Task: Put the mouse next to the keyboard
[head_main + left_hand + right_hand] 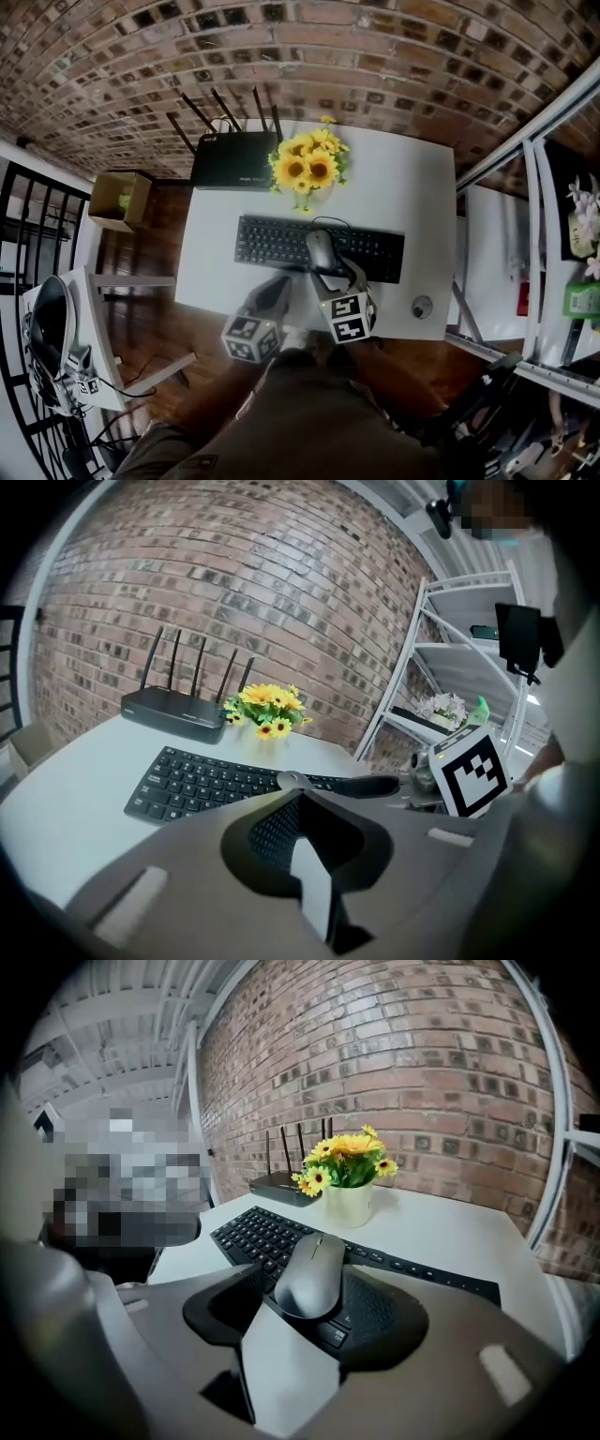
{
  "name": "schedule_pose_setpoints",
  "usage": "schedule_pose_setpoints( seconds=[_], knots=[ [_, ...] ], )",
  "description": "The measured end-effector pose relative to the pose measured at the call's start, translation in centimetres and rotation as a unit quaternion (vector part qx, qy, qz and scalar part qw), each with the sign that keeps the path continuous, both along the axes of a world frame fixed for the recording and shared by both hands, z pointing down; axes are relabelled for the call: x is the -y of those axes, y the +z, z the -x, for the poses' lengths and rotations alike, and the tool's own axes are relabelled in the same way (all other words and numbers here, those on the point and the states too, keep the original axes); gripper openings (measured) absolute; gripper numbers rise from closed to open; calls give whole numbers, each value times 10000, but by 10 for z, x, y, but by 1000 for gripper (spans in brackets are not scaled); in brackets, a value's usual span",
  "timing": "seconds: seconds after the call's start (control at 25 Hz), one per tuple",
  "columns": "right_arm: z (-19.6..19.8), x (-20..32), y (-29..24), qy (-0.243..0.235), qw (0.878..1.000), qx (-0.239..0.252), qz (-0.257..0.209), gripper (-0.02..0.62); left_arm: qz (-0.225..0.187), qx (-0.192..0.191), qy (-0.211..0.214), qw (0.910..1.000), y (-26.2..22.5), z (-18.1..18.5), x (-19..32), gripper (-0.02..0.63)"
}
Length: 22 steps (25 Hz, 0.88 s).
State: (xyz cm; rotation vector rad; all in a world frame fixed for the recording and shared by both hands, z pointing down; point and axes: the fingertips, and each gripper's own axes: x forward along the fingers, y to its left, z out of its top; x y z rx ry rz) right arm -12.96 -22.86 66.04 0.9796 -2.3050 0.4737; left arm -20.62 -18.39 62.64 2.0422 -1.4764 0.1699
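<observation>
**Counter** (412, 187), white, against a brick wall. Contents, left to right:

1. **Router** (234, 159): black, four aerials, at the back edge.
2. **Left tongs** (279, 281): tips together, nothing between them; held above the counter's near edge, just short of the keyboard.
3. **Keyboard** (281, 244): black, flat, lying across the middle.
4. **Sunflowers** (307, 167): in a pale pot behind the keyboard.
5. **Mouse** (321, 249): grey, lying on top of the keyboard's keys, so not yet beside it. It is probably light, with a rigid shell. Its smooth domed back is likely slippery, and pads set high on it could slide off. The best grip is low on the two long flanks, clear of the buttons.
6. **Right tongs** (337, 277): jaws spread wide on either side of the mouse, pads apparently not pressing on it.
</observation>
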Motion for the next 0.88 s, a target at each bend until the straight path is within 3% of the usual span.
schedule_pose_setpoints(
  seconds=[0.36,0.52,0.88],
  knots=[
    [19,16,33,-125,9988,-458,130,354,195,-14,-16,9998,4,10,-1,2],
    [18,20,41,-96,9974,-701,150,339,127,-27,-80,9999,9,17,0,2],
    [12,19,39,-120,9973,-695,193,316,147,-47,-12,9999,9,18,2,2]
  ],
)
